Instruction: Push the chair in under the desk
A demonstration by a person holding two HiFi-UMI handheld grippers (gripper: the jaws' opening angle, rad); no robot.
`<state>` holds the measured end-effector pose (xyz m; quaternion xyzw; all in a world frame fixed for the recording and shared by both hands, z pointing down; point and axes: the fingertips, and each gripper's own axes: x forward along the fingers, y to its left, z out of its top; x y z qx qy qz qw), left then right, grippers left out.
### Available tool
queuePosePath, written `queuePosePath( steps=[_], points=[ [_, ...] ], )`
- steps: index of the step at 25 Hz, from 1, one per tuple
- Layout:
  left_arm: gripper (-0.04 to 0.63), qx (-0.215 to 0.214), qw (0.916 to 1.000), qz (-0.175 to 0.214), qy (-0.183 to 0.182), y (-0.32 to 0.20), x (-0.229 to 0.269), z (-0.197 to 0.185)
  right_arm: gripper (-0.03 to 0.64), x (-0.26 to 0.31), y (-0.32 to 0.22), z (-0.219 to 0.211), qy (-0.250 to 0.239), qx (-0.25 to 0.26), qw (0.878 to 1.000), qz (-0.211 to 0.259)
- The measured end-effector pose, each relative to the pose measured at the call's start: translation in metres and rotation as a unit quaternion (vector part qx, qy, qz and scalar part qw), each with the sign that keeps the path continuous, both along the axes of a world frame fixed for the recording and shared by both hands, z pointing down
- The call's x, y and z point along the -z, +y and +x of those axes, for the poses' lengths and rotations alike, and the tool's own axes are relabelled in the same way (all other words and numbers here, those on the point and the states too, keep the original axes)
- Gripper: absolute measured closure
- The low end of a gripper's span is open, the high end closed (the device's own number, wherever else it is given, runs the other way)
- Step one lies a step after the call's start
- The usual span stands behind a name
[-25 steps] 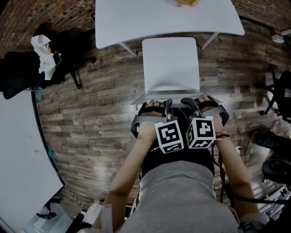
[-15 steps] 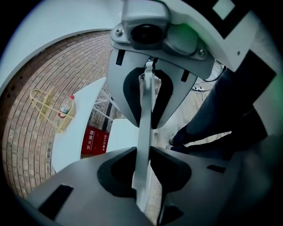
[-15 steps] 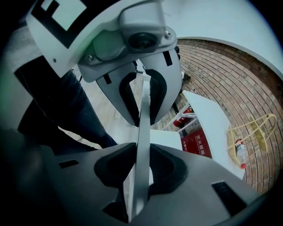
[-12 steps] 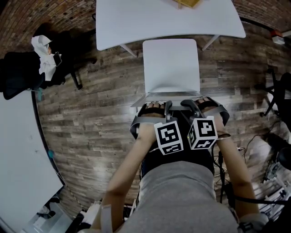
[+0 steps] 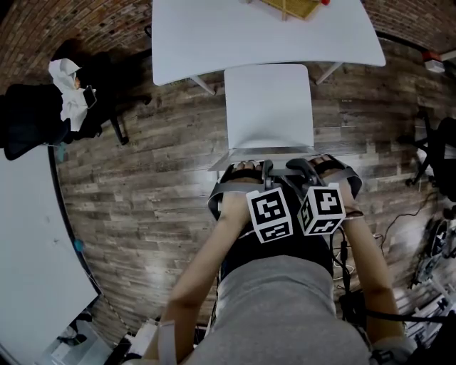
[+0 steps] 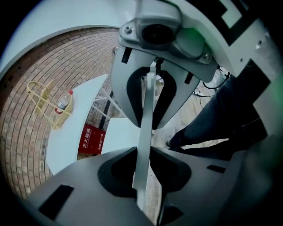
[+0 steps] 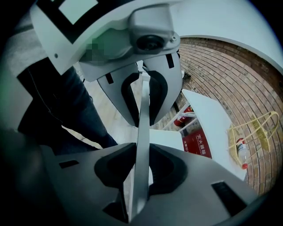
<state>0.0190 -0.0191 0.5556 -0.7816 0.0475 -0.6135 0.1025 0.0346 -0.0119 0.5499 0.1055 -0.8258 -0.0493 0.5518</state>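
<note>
1. A white chair [image 5: 268, 107] is seen at the middle of the head view, on a wooden plank floor [image 5: 142, 192].
2. A white desk [image 5: 235, 36] is found at 12 o'clock from the chair. The seat's far edge is met by the desk's near edge, and nearly the whole seat is left uncovered.
3. The top edge of the chair's backrest [image 5: 274, 152] is seen at 6 o'clock from the seat, as a thin grey strip.
4. The left gripper [image 5: 251, 165] is set on the backrest toward 7 o'clock from the seat. In the left gripper view its jaws [image 6: 145, 139] are seen clamped on the thin panel, one on each face.
5. The right gripper [image 5: 313, 164] is set just beside it, toward 5 o'clock. In the right gripper view its jaws [image 7: 142, 137] are likewise closed on the panel.
6. A yellow wire basket [image 5: 292, 7] is placed on the desk at 12 o'clock. A bottle [image 6: 64, 100] is seen in it in the left gripper view.
7. A black chair draped with a white cloth [image 5: 68, 93] is seen at 10 o'clock, well apart from the white chair.
</note>
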Motion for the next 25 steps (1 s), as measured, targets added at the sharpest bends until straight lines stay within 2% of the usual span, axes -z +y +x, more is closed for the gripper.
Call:
queuePosePath(
  steps=[12,25],
  points=[
    [0.497,-0.018,0.9996,0.019,0.006,-0.063,0.002,-0.004,0.520,0.001,-0.063,-0.005,0.017,-0.010,1.000,0.011],
    [0.489,-0.008,0.9994,0.034,-0.001,-0.141,0.006,-0.004,0.515,0.006,-0.138,-0.005,0.017,0.000,1.000,0.015]
  ],
)
